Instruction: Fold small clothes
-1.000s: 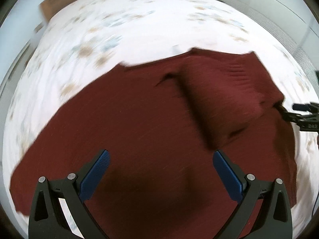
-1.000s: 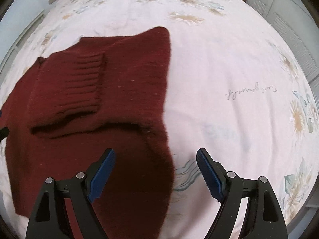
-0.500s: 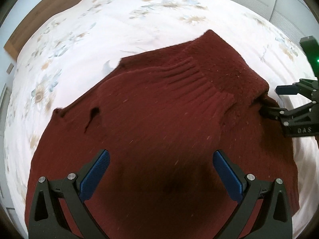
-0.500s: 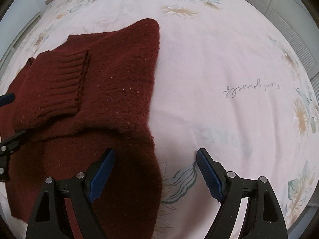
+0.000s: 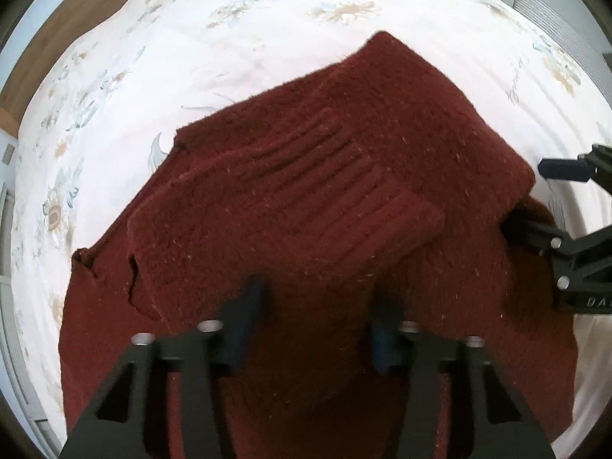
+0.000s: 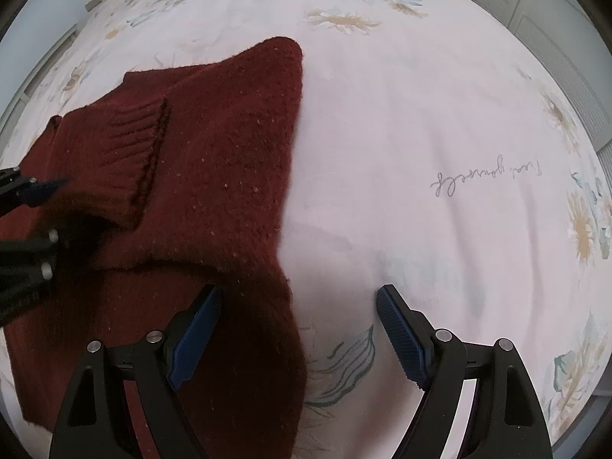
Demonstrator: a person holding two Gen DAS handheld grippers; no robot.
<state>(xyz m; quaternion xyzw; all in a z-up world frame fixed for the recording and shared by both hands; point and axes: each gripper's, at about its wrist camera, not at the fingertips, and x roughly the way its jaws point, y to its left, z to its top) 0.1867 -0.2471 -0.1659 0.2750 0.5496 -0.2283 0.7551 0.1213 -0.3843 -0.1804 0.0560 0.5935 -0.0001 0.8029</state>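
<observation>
While sweater (image 5: 306,199) hides its edge | left hand-held gripper (image 5: 313,306) half-closed | right hand-held gripper (image 6: 298,306) spread

We cannot see the near hem of the dark red sweater (image 5: 306,199) in the left wrist view, hidden behind the left gripper (image 5: 313,313), whose blue fingertips (image 5: 244,306) are blurred; we cannot tell whether they pinch the knit; the right gripper (image 5: 535,206) is cut off by the frame's right edge; the cursive print on the bedsheet (image 6: 420,122) stays too faint to read.
</observation>
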